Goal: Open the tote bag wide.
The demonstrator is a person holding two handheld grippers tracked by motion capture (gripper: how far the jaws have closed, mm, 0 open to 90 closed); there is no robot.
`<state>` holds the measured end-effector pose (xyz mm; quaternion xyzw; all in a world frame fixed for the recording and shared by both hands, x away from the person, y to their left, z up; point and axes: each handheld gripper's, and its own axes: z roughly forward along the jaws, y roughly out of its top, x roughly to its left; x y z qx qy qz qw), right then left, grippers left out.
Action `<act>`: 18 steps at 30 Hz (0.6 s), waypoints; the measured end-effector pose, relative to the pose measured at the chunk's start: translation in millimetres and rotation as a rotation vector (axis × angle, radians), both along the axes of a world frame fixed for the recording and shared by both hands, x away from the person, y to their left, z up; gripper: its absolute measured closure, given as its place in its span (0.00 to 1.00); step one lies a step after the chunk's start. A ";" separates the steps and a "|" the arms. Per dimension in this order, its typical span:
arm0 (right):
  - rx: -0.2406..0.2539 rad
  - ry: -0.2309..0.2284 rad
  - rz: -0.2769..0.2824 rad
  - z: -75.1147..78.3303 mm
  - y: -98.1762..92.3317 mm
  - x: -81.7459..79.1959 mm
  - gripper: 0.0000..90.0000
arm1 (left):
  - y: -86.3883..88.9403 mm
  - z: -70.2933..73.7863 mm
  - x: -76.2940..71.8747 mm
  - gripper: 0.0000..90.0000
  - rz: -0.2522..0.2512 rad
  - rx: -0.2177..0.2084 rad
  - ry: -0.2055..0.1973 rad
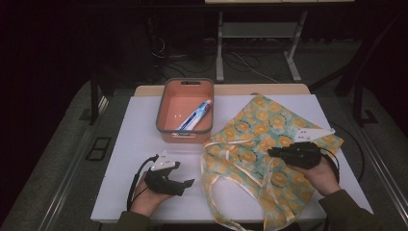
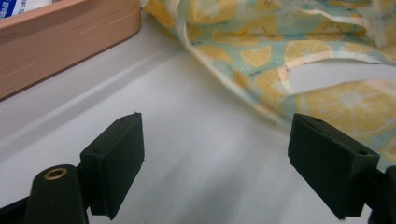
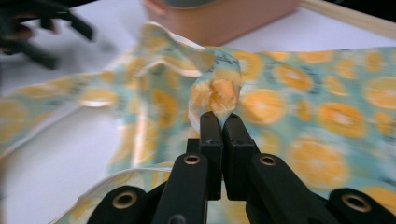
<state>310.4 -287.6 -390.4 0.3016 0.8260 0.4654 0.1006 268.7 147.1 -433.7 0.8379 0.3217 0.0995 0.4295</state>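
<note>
A fabric tote bag [image 1: 250, 139] printed with orange citrus slices on pale green lies on the white table top, right of centre. My right gripper [image 1: 272, 152] sits over the bag's middle, its jaws shut on a pinched fold of the cloth [image 3: 219, 98] that stands up above the tips [image 3: 220, 122]. My left gripper [image 1: 185, 173] rests low on the table left of the bag, open, with bare table between its jaws [image 2: 222, 154]. The bag's edge and a handle loop [image 2: 280, 70] lie just beyond them.
An orange basket [image 1: 163, 103] stands at the back centre with a toothpaste tube [image 1: 196, 115] inside. Its wall [image 2: 60, 42] is close on the left of the left gripper. The table's front edge [image 1: 159, 216] is near both hands.
</note>
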 end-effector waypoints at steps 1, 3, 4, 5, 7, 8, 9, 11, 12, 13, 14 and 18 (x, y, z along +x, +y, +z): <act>-0.005 -0.002 -0.019 -0.5 -3.7 4.4 0.97 | 0.1 0.0 0.0 0.19 0.000 -0.001 0.000; -0.014 -0.004 -0.053 -2.2 -10.3 12.9 0.97 | 0.3 0.3 -0.1 0.19 0.002 0.000 -0.001; -0.023 -0.006 -0.071 -3.1 -13.2 16.9 0.97 | 0.5 0.4 -0.1 0.19 0.002 0.000 -0.002; -0.034 -0.005 -0.088 -4.4 -16.2 20.9 0.97 | 0.7 0.4 -0.2 0.19 0.003 0.000 -0.001; -0.044 0.002 -0.123 -8.6 -22.1 28.5 0.97 | 0.9 0.4 -0.1 0.19 0.004 -0.001 -0.001; -0.054 0.010 -0.140 -11.2 -24.7 32.0 0.97 | 1.0 0.4 -0.1 0.19 0.005 -0.001 -0.001; -0.067 0.013 -0.152 -14.4 -27.4 35.7 0.97 | 1.0 0.5 -0.2 0.19 0.006 -0.001 -0.001; -0.095 0.030 -0.184 -20.9 -32.1 41.5 0.97 | 1.2 0.5 -0.2 0.19 0.007 -0.001 -0.001; -0.100 0.043 -0.193 -24.4 -34.2 44.2 0.97 | 1.2 0.5 -0.1 0.19 0.008 -0.001 -0.001; -0.114 0.054 -0.207 -28.2 -35.3 46.1 0.97 | 1.3 0.5 -0.1 0.19 0.008 -0.001 -0.001; -0.135 0.063 -0.214 -32.2 -35.9 47.6 0.97 | 1.3 0.4 -0.1 0.19 0.008 -0.002 -0.001; -0.221 0.100 -0.224 -45.4 -35.1 51.0 0.97 | 1.2 0.3 -0.2 0.19 0.006 0.001 -0.001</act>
